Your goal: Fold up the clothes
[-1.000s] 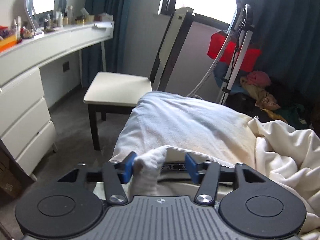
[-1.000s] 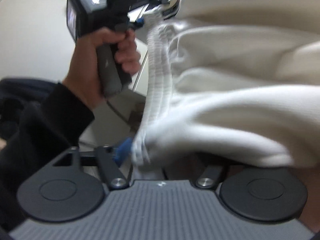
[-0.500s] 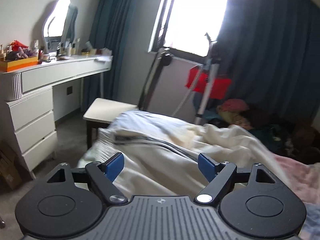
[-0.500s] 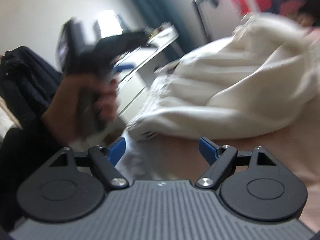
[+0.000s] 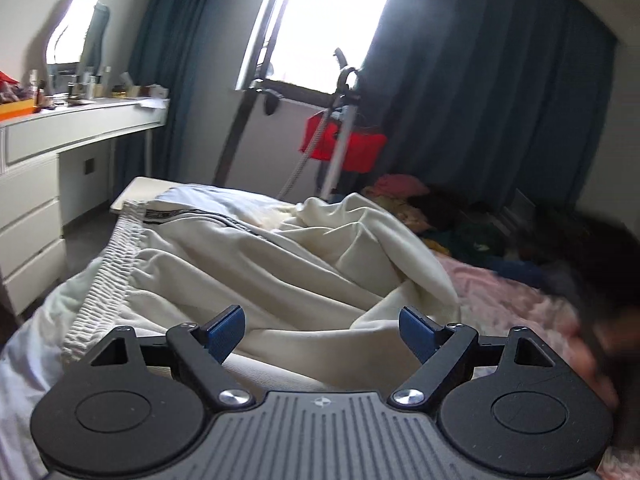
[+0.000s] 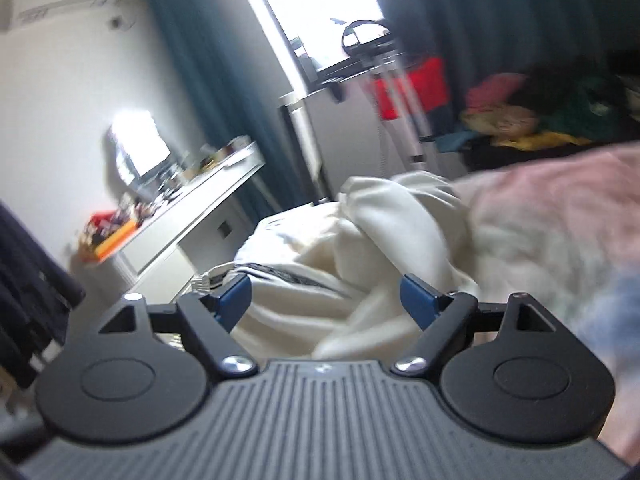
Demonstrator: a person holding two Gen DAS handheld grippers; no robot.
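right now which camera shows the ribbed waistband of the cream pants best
The left wrist view. There the ribbed waistband runs sharp and nearly full length down the left edge of the cream pants, its gathers clear. The right wrist view is motion-blurred and shows only a small bit of waistband peeking out above its left blue pad.

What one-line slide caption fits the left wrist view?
Open left gripper above cream trousers lying rumpled on the bed, ribbed waistband towards the white dresser.
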